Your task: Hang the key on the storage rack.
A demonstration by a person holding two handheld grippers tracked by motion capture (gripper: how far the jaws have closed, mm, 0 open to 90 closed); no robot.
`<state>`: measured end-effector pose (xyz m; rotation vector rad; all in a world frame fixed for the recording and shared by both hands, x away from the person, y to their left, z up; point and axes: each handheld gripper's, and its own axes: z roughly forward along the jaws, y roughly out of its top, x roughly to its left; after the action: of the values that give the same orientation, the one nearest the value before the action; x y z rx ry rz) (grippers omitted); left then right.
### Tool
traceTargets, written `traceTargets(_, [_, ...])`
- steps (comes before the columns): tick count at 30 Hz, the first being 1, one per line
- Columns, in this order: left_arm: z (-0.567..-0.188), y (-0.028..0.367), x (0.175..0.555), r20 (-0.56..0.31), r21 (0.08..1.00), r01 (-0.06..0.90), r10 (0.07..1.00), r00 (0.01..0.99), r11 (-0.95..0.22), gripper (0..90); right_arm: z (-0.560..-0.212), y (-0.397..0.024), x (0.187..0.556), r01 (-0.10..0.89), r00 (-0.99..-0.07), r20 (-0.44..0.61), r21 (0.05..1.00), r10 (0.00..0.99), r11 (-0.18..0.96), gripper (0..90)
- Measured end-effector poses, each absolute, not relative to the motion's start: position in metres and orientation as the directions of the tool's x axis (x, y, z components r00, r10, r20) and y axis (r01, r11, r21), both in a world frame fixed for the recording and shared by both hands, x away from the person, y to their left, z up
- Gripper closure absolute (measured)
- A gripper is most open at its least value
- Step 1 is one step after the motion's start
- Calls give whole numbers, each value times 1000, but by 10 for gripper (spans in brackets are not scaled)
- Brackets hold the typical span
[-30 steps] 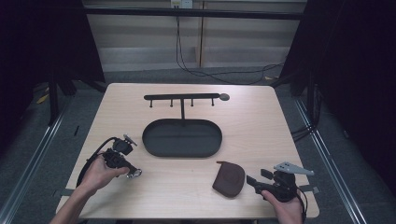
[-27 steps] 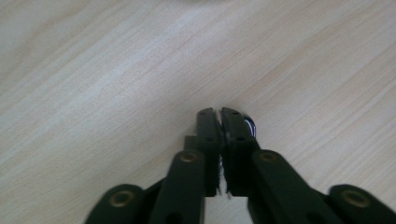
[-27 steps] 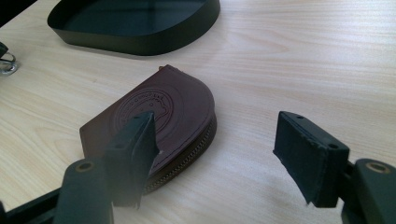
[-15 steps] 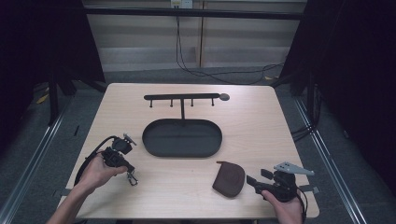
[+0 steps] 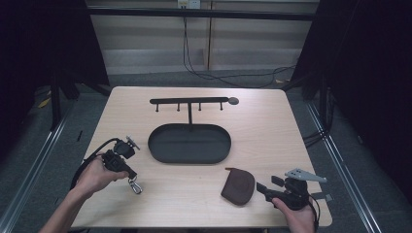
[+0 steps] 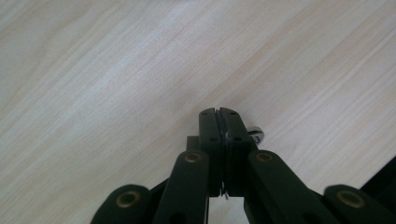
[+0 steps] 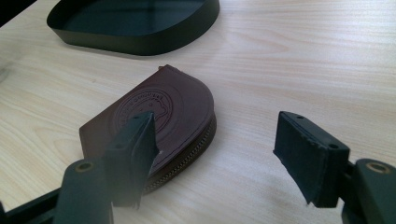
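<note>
My left gripper [image 5: 130, 178] [image 6: 218, 112] lies at the table's near left, held by a hand. It is shut on a small silver metal clip [image 5: 135, 186] that rests on the wood. A bit of the clip [image 6: 255, 135] sticks out beside the closed jaws. A brown leather pouch [image 5: 239, 185] [image 7: 163, 109] with a round stamp lies flat at the near right. My right gripper [image 5: 261, 187] [image 7: 215, 125] stands open just right of the pouch. Its left jaw stands in front of the pouch's near edge, and nothing is held between its fingers.
A black oval tray [image 5: 189, 161] [image 7: 140, 44] sits mid-table. Behind it stands a black rack with several hooks [image 5: 189, 101] on a thin post. Bare wood lies around both grippers. The table's near edge runs close under both hands.
The left jaws have come together on the metal clip, and the gripper has turned slightly toward the near edge. The right gripper and the pouch have not moved.
</note>
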<state>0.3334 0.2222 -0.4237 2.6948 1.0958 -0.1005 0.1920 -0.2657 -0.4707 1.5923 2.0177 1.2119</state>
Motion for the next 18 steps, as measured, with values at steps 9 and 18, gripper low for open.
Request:
traceTargets(9, [-400, 228, 336, -145, 168, 700, 685, 714, -694, 893, -471, -266, 192, 649, -340, 261, 760, 903, 25, 292])
traceTargets(18, [-385, 237, 342, -165, 181, 704, 685, 710, -687, 894, -471, -266, 192, 652, -337, 263, 758, 904, 22, 289])
